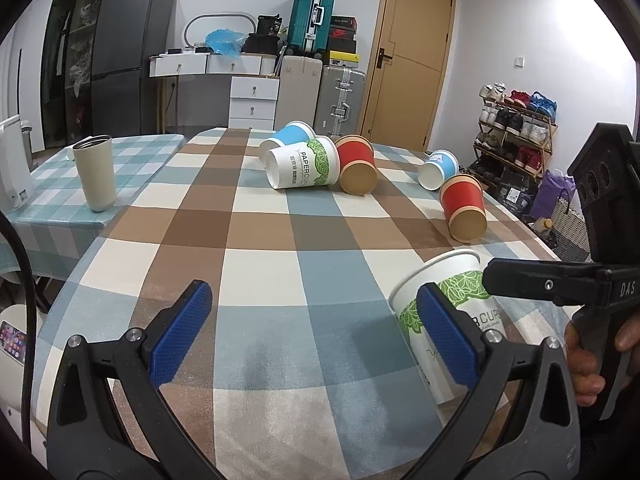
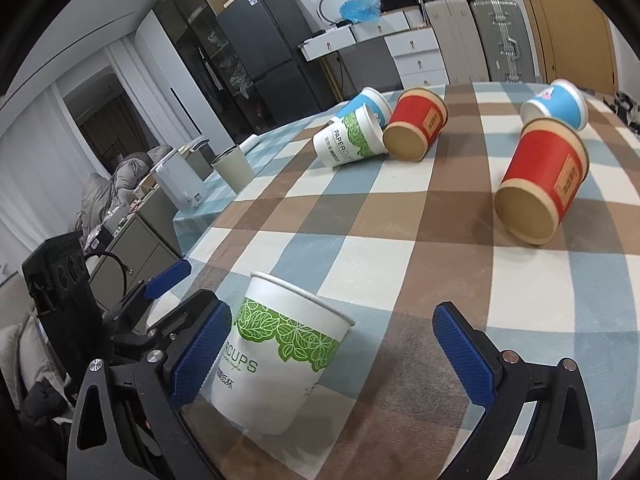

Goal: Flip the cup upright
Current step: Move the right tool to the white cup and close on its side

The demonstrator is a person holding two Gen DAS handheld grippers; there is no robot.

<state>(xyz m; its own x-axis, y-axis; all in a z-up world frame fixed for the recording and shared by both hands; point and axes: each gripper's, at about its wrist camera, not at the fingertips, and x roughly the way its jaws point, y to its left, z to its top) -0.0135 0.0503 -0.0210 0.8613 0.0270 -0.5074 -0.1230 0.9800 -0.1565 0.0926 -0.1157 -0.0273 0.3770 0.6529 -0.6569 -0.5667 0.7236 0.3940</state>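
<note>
A white paper cup with green leaves (image 2: 280, 354) stands upright on the checked tablecloth, between the fingers of my open right gripper (image 2: 332, 354), close to the left pad (image 2: 200, 356). The same cup shows in the left wrist view (image 1: 440, 308), just behind my left gripper's right pad (image 1: 448, 332). My left gripper (image 1: 316, 332) is open and empty. Several cups lie on their sides farther off: a white leaf cup (image 1: 300, 162), a blue cup (image 1: 290, 136), a red cup (image 1: 358, 164), another blue cup (image 1: 438, 168) and another red cup (image 1: 464, 206).
A beige steel tumbler (image 1: 96, 174) stands upright on the adjoining table at the left, next to a white appliance (image 1: 12, 164). The table's right edge (image 1: 532, 236) drops off toward a shoe rack (image 1: 516, 132). The right gripper's body (image 1: 600, 248) fills the right side.
</note>
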